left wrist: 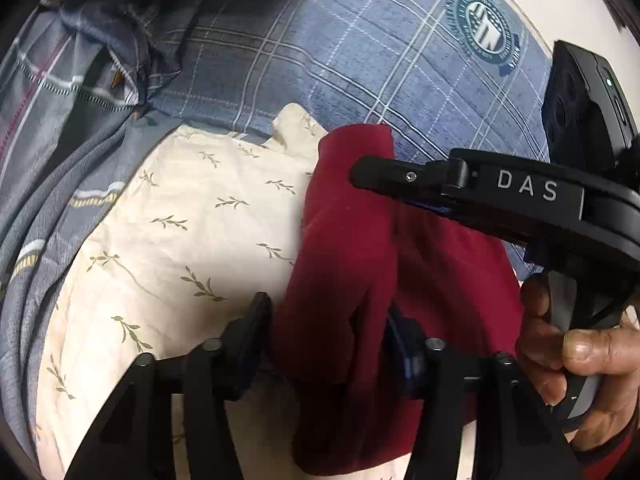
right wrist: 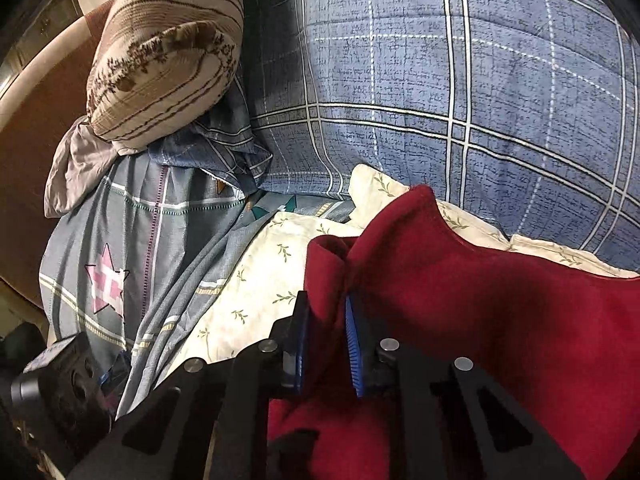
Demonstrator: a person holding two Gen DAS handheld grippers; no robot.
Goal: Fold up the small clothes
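Note:
A dark red garment (left wrist: 352,248) lies bunched on a cream leaf-print sheet (left wrist: 168,220). My left gripper (left wrist: 328,336) is shut on a thick fold of the garment near the bottom of the left wrist view. My right gripper (left wrist: 360,174) reaches in from the right, its black finger (left wrist: 392,176) pressed on the garment's upper part. In the right wrist view my right gripper (right wrist: 326,332) is shut on a raised fold of the red garment (right wrist: 460,300), with blue pads (right wrist: 354,344) against the cloth.
A blue plaid quilt (right wrist: 440,100) lies behind the garment. A grey patterned sheet with a pink star (right wrist: 108,280) is at the left. A striped beige pillow (right wrist: 168,52) sits at the back left. A hand (left wrist: 580,352) holds the right gripper's handle.

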